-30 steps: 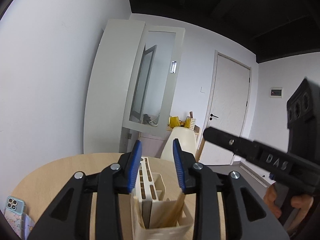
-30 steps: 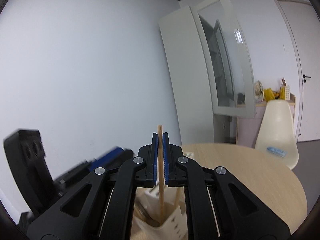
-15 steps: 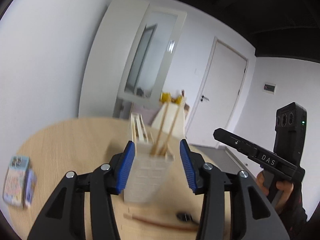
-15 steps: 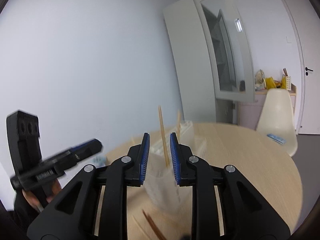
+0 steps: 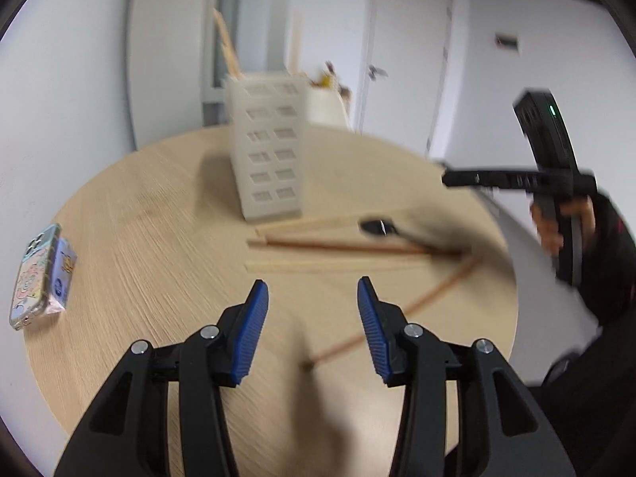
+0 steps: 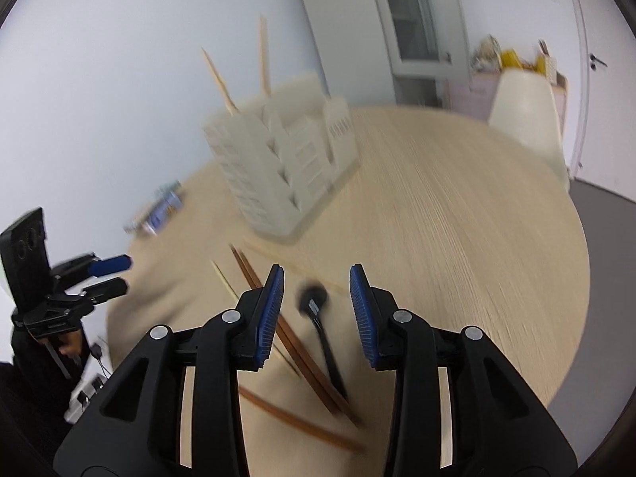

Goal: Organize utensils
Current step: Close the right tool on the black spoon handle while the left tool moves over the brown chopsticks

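A white slotted utensil holder (image 5: 270, 151) (image 6: 278, 163) stands on the round wooden table (image 5: 159, 238), with two pale chopsticks (image 6: 218, 79) upright in it. Loose chopsticks (image 5: 338, 244) (image 6: 294, 342) and a black spoon (image 5: 381, 227) (image 6: 318, 318) lie in front of it. My left gripper (image 5: 312, 302) hovers open over the table, nothing between its fingers. The jaws of my right gripper (image 6: 316, 290) are opening above the spoon's head, and the pads are not touching it. Each gripper also shows in the other's view: the right gripper (image 5: 449, 177) and the left gripper (image 6: 109, 276).
A phone (image 5: 33, 274) and a small packet (image 5: 61, 274) lie at the table's left edge. A pale chair (image 6: 528, 111) stands behind the table, and a door and a cabinet are on the far wall. A person's hand (image 5: 552, 222) holds the right gripper.
Both grippers have dropped and tipped down from above the holder towards the table. The right gripper let go of a chopstick, which now stands in the holder, and opened. The left gripper widened.
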The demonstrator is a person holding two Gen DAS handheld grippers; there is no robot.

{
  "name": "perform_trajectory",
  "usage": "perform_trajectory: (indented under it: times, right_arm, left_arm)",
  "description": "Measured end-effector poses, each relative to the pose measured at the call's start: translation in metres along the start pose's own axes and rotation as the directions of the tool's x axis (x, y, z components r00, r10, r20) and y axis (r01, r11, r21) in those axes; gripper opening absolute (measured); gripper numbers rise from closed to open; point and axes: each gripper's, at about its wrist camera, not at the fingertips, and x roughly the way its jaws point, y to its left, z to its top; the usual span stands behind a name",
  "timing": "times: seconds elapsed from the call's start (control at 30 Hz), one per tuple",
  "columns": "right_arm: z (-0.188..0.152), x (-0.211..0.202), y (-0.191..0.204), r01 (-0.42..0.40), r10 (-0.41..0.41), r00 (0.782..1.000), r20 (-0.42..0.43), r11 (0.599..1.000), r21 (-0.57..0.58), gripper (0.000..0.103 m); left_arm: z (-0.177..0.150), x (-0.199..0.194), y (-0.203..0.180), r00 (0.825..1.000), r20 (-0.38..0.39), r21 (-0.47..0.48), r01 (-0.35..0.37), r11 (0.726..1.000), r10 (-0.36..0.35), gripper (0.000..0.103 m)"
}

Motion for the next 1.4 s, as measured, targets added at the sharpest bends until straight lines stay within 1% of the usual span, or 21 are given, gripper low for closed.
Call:
perform_trajectory:
  times: [0.03,0.1,0.13,0.2,0.27,0.4,0.47,0.57,0.67,0.73,0.83,0.97,1.03,1.13,1.27,1.4]
  right_arm:
    - [-0.005,0.001,-0.002,0.003,-0.003,1.000,-0.009,1.000,0.000,0.032]
    - [-0.017,0.001,-0.006,0.003,-0.003,1.000,-0.027,1.000,-0.014,0.032]
    - [-0.022,0.001,-0.006,0.007,-0.007,0.999,-0.031,1.000,-0.018,0.031]
    - [-0.030,0.004,-0.009,0.020,-0.021,0.999,-0.048,1.000,-0.021,0.027]
    - [-0.031,0.009,-0.014,0.019,-0.020,0.998,-0.060,1.000,-0.018,0.022]
    - [-0.033,0.023,-0.015,-0.012,0.010,0.996,-0.094,1.000,-0.026,0.017]
    - [-0.034,0.028,-0.014,-0.015,0.011,0.994,-0.106,0.999,-0.039,0.016]
    - [-0.033,0.033,-0.014,-0.017,0.011,0.993,-0.118,0.998,-0.053,0.016]
    - [-0.033,0.036,-0.013,-0.025,0.015,0.991,-0.132,0.997,-0.070,0.016]
    - [-0.034,0.036,-0.011,-0.040,0.029,0.990,-0.139,0.996,-0.078,0.016]
    - [-0.038,0.037,-0.007,-0.037,0.024,0.989,-0.144,0.995,-0.090,0.016]
    - [-0.038,0.037,-0.005,-0.050,0.036,0.988,-0.153,0.995,-0.091,0.016]
    - [-0.039,0.036,-0.003,-0.044,0.026,0.987,-0.159,0.993,-0.113,0.016]
    - [-0.038,0.036,0.000,-0.035,0.012,0.985,-0.171,0.991,-0.132,0.016]
    - [-0.037,0.037,0.002,-0.042,0.013,0.982,-0.189,0.988,-0.149,0.016]
    - [-0.038,0.037,0.007,-0.039,0.000,0.979,-0.204,0.982,-0.186,0.016]
  left_arm:
    - [-0.005,0.006,-0.003,0.999,-0.032,0.021,0.008,1.000,-0.008,0.046]
    - [-0.013,0.011,-0.005,0.998,-0.058,0.040,0.009,0.999,-0.006,0.046]
    - [-0.018,0.011,-0.013,0.998,-0.066,0.043,0.010,0.999,-0.008,0.046]
    - [-0.020,0.016,-0.011,0.996,-0.085,0.034,0.025,0.999,-0.022,0.046]
    - [-0.022,0.022,-0.007,0.994,-0.103,0.023,0.030,0.999,-0.027,0.046]
    - [-0.027,0.031,-0.003,0.990,-0.137,0.032,0.045,0.998,-0.041,0.045]
    - [-0.028,0.033,-0.003,0.987,-0.151,0.034,0.054,0.998,-0.048,0.044]
    - [-0.029,0.038,-0.005,0.983,-0.174,0.052,0.067,0.996,-0.057,0.039]
    - [-0.029,0.042,-0.008,0.981,-0.190,0.076,0.062,0.995,-0.046,0.039]
    - [-0.030,0.043,-0.009,0.980,-0.192,0.078,0.067,0.995,-0.051,0.039]
    - [-0.029,0.043,-0.009,0.979,-0.194,0.081,0.079,0.994,-0.062,0.039]
    - [-0.029,0.044,-0.013,0.977,-0.204,0.118,0.081,0.990,-0.055,0.039]
    - [-0.030,0.043,-0.014,0.977,-0.207,0.141,0.083,0.986,-0.053,0.039]
    - [-0.032,0.041,-0.015,0.974,-0.215,0.170,0.104,0.980,-0.066,0.033]
    - [-0.032,0.040,-0.013,0.969,-0.231,0.205,0.134,0.969,-0.086,0.026]
    - [-0.032,0.039,-0.010,0.964,-0.242,0.224,0.168,0.960,-0.113,0.025]
